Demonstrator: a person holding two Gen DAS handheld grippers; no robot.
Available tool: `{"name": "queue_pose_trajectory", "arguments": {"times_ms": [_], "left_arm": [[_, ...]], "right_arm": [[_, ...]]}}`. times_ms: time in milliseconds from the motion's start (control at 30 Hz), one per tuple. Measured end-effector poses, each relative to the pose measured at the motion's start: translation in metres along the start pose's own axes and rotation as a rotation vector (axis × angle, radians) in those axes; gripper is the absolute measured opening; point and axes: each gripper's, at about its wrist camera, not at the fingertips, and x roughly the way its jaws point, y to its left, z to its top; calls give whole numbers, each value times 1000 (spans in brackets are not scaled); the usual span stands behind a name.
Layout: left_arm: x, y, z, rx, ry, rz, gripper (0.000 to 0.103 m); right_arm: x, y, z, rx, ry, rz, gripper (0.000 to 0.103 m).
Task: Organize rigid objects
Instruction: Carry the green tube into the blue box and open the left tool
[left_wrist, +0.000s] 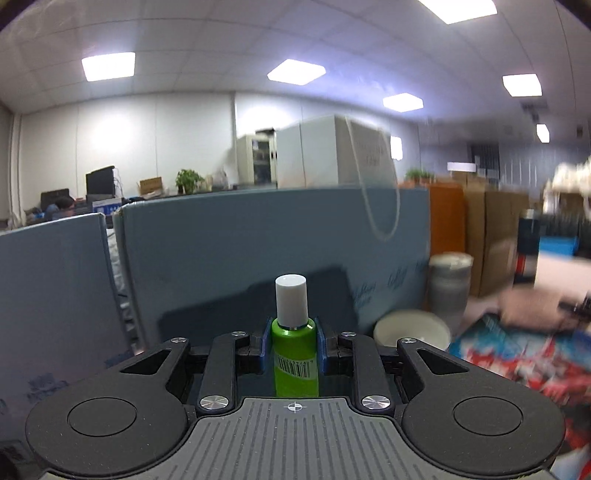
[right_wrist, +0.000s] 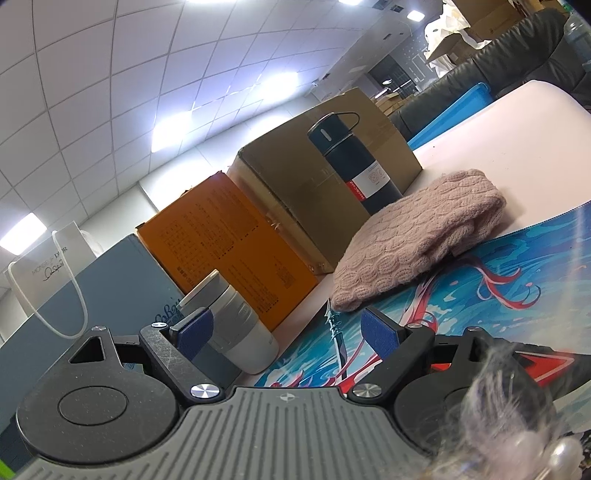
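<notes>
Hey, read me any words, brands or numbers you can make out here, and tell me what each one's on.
"MONSIEUR DIOR": white paper bag.
"Hot&Cold": dark flask, on its red label strip.
Green bottle: barcode, digits unreadable.
Orange box: print too small.
Blue board: script partly hidden, unreadable.

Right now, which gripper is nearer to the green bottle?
Left. The left gripper is clamped on the green bottle, its blue pads against both sides. The right gripper stands open and empty over the printed mat; the bottle does not show in its view.
</notes>
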Motion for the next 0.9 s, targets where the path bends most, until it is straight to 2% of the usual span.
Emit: {"name": "queue_pose_trajectory", "arguments": {"times_ms": [233,333,500,700,900], "left_arm": [[34,-8,1,201,245,-43,22],[51,-17,-5,239,313,-78,22],[88,-33,-21,241,408,-154,22],[110,-42,-33,250,455,-141,23],[106,-36,-38,207,422,-114,31]], "right_arm": [[1,3,-2,-22,3,4,87],[2,3,-2,-22,5,0,87],[4,4,-3,-29,13,-2,87],[5,4,-4,-36,22,-5,87],[8,5,-5,-46,37,-7,87]]}}
